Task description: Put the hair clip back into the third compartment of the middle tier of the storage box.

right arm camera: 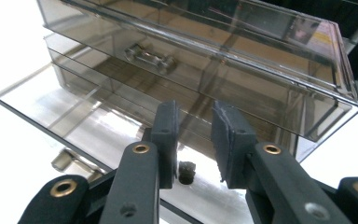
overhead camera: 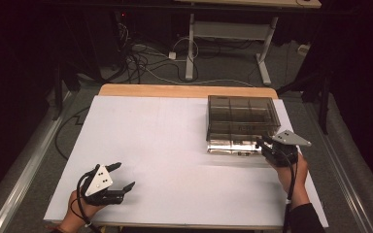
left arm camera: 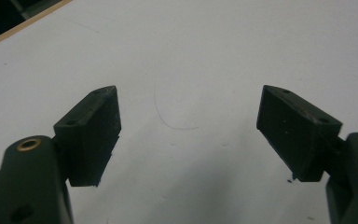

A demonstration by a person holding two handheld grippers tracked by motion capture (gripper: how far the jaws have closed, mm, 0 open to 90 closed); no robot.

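A smoky clear drawer box (overhead camera: 243,116) stands at the far right of the white table top (overhead camera: 165,145). Its lowest drawer (overhead camera: 228,146) is pulled out toward me. In the right gripper view the upper drawer's handle (right arm camera: 149,58) and the pulled-out drawer's handle (right arm camera: 63,161) both show. My right gripper (right arm camera: 193,112) hovers over the open drawer, jaws a narrow gap apart, and a small dark object (right arm camera: 186,171) lies in the drawer below that gap. In the high view the right gripper (overhead camera: 263,143) is at the box's front right corner. My left gripper (overhead camera: 125,174) rests near the front left, wide open over bare table (left arm camera: 189,130).
A wooden strip (overhead camera: 184,90) borders the table's far edge. Beyond it the floor holds loose cables (overhead camera: 141,58) and another table's legs (overhead camera: 189,48). Bare white surface stretches between the two grippers.
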